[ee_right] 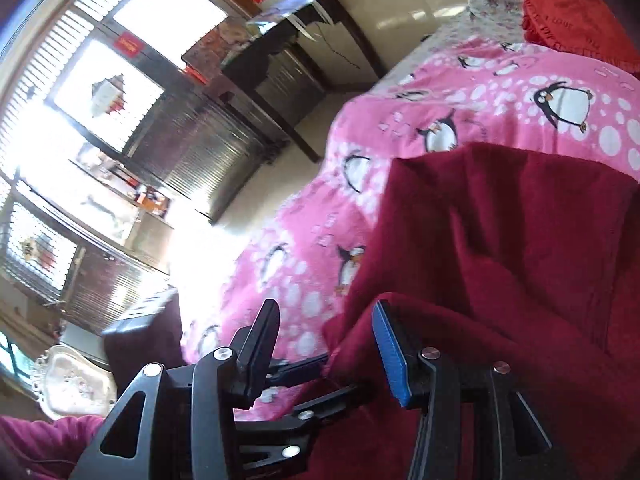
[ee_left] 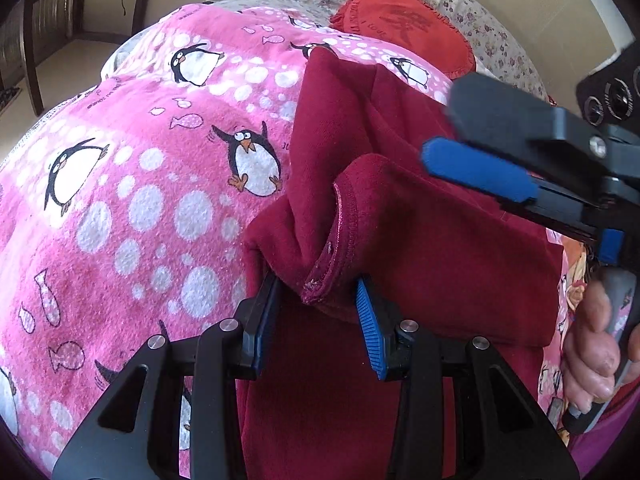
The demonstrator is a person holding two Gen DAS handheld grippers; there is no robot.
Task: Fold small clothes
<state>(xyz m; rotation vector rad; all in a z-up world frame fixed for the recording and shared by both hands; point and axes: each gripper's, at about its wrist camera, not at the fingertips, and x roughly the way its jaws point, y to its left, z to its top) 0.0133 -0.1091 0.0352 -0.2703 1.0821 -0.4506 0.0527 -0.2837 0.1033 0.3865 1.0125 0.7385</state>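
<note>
Maroon garment hem bunched between clamped left fingers; right fingers apart, empty.

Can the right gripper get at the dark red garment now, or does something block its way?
Probably yes. The right gripper is open, right at the dark red garment, with nothing between them. The left gripper holds a hemmed fold just beside, so the space is tight.

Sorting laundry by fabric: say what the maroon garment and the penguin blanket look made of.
Maroon garment: looks like soft fleece or velour; matte, fuzzy nap, with a stitched hem. Penguin blanket: probably printed fleece or flannel; its pink surface looks fuzzy and slightly pilled. Neither fibre can be confirmed by sight.
</note>
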